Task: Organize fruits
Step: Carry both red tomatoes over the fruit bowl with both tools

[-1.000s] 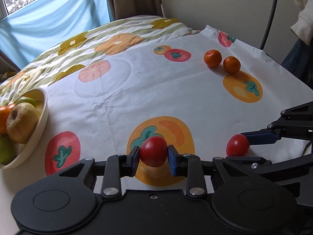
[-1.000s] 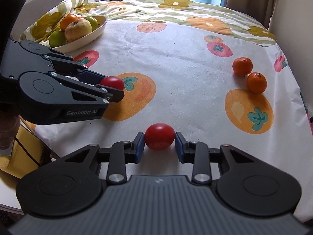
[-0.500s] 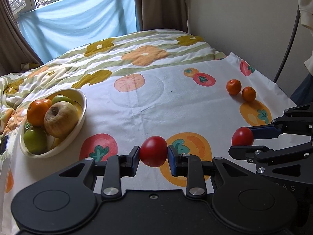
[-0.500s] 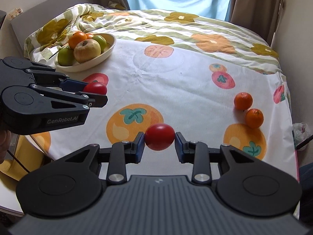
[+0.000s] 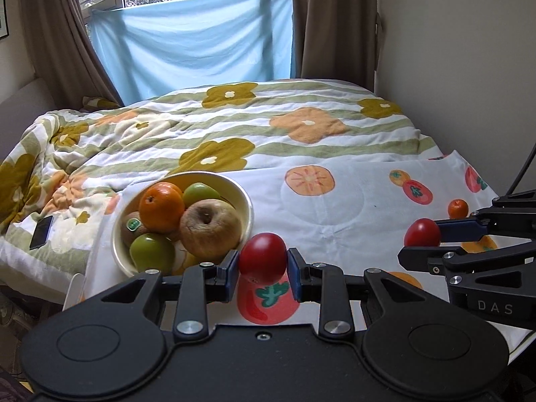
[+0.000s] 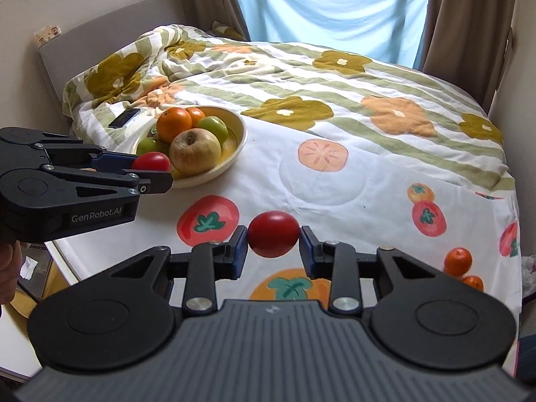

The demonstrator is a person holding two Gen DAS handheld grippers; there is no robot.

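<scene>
1. The bed's flowered quilt [image 5: 234, 127] fills the back of both views, with a fruit-print cloth [image 6: 335, 181] spread over the tabletop in front; the cloth's near edge is cut off behind the gripper bodies.
2. Left gripper [image 5: 263, 264]: jaws clamped on a red tomato [image 5: 263, 257], hanging clear of the cloth just at 4 o'clock of the bowl [image 5: 246, 201].
3. Right gripper [image 6: 273, 242]: jaws pinched on a second red tomato [image 6: 273, 233], up in the air over the cloth.
4. The bowl holds an orange [image 5: 160, 206], a brownish apple [image 5: 210, 227] and green fruit [image 5: 151, 250]; whatever lies underneath is buried.
5. Two small tangerines [image 6: 458, 261] sit at 4 o'clock in the right wrist view, the nearer one half hidden by the gripper body.
6. A dark phone [image 6: 124, 118] lies on the quilt at 10 o'clock of the bowl.
</scene>
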